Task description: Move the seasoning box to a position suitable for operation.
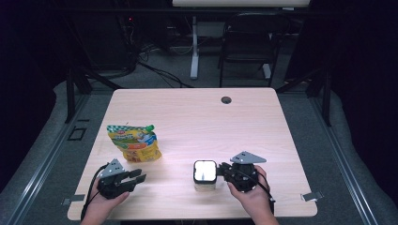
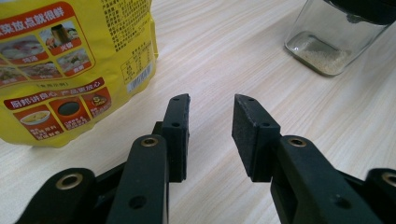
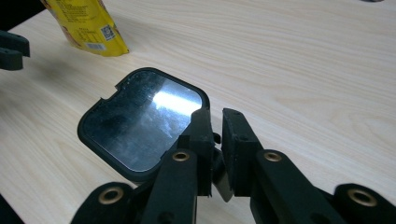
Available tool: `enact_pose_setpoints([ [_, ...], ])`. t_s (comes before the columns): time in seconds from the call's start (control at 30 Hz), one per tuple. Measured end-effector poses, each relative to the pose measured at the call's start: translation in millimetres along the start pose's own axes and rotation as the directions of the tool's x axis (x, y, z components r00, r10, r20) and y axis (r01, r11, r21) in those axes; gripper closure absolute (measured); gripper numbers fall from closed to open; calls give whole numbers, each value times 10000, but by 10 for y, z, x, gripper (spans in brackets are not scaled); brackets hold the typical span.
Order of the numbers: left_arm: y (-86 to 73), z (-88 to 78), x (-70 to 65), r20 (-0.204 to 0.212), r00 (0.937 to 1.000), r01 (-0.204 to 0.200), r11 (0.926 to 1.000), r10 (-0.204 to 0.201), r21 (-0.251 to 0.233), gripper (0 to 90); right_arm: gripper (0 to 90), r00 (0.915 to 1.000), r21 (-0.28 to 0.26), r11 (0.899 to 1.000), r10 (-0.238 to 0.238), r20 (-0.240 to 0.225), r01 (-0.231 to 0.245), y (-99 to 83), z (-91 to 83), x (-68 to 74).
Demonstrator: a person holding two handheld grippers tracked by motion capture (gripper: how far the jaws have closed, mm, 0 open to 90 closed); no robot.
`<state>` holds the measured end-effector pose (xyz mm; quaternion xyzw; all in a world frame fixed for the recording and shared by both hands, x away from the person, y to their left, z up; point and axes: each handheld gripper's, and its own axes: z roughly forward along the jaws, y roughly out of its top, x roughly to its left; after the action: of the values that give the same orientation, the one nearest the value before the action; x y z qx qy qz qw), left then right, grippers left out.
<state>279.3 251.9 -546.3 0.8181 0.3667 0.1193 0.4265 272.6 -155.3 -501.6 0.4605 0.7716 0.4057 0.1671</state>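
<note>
Right fingers (image 3: 208, 135) at jar lid (image 3: 140, 123) edge

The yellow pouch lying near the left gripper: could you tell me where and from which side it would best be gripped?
I would take the yellow pouch by its bottom edge, the side nearest the left gripper. It lies flat on the table with that thin sealed edge facing the open jaws, so a low, level approach from the person's side could probably pinch it. The green spout corner points away, farther off.

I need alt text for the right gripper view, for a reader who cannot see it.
The right gripper pinches a small tab at the edge of a jar's square black lid, on a light wooden table. A yellow pouch stands behind.
</note>
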Motion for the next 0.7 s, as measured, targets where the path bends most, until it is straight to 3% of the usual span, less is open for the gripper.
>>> enact_pose_setpoints([
  [0.23, 12, -6, -30, 41, 9999, -111, 9999, 111, 24, 704, 848, 9999, -22, 9999, -117, 34, 117, 7, 25, 33],
  [0.4, 115, 36, -142, 244, 9996, -130, 9997, 135, -204, 748, 858, 9999, 9, 9999, -136, 43, 136, -4, 18, 30],
  [0.57, 232, 115, -277, 430, 9971, -623, 9980, 626, -92, 806, 859, 10000, -174, 9998, 34, -56, -35, -18, 24, 24],
  [0.6, 289, 178, -347, 529, 9942, -946, 9955, 942, 66, 812, 859, 9999, -154, 9998, 87, -91, -88, -22, 21, 15],
  [0.7, 355, 285, -453, 818, 9896, -1209, 9923, 1183, 278, 829, 859, 9998, -200, 9997, 112, -150, -115, -28, 21, 6],
])
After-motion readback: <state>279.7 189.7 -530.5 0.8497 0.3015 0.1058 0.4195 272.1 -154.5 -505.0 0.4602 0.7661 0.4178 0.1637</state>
